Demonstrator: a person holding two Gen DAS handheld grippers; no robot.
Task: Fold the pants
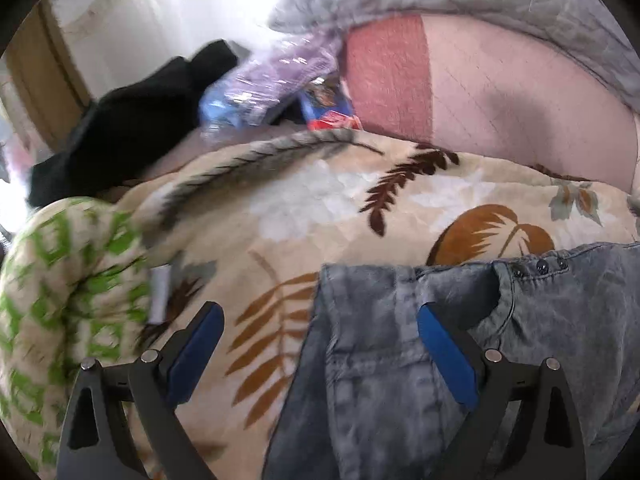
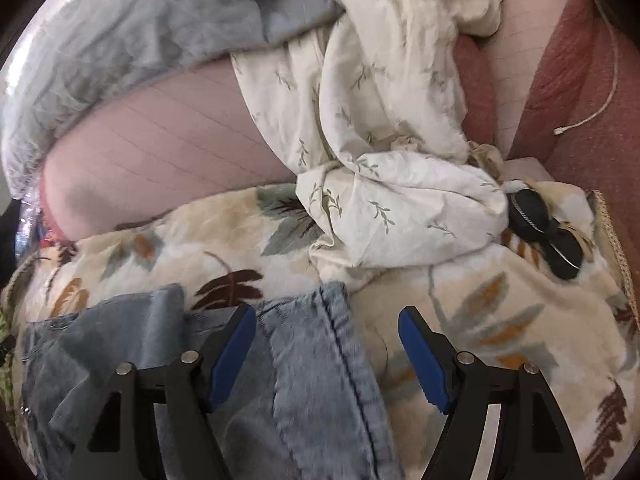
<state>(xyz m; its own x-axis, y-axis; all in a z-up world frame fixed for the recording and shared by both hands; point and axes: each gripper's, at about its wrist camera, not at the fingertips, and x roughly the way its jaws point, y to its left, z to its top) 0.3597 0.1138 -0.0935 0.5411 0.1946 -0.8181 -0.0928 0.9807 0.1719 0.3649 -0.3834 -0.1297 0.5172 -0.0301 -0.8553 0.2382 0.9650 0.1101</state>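
Note:
Pale blue denim pants [image 1: 400, 360] lie on a cream blanket with brown leaf prints [image 1: 320, 208]. In the left wrist view the waistband with dark snap buttons [image 1: 540, 266] is at the lower right. My left gripper [image 1: 320, 316] hovers over the pants' left edge with its jaws wide apart, the right pad [image 1: 444, 352] above the denim. In the right wrist view a seamed end of the pants [image 2: 312, 360] lies between the fingers of my right gripper [image 2: 326, 316]. This gripper is open, and blanket shows between the denim and the right pad [image 2: 420, 356].
A green-and-white rolled blanket [image 1: 60, 280] lies left, and a black garment [image 1: 132, 120] and a plastic bag [image 1: 272, 80] lie behind. A crumpled white sheet with leaf sprigs [image 2: 380, 120], a black two-lobed object [image 2: 544, 232], a white cable [image 2: 600, 92] and a grey quilt [image 2: 120, 32] rest on the pink mattress [image 2: 160, 136].

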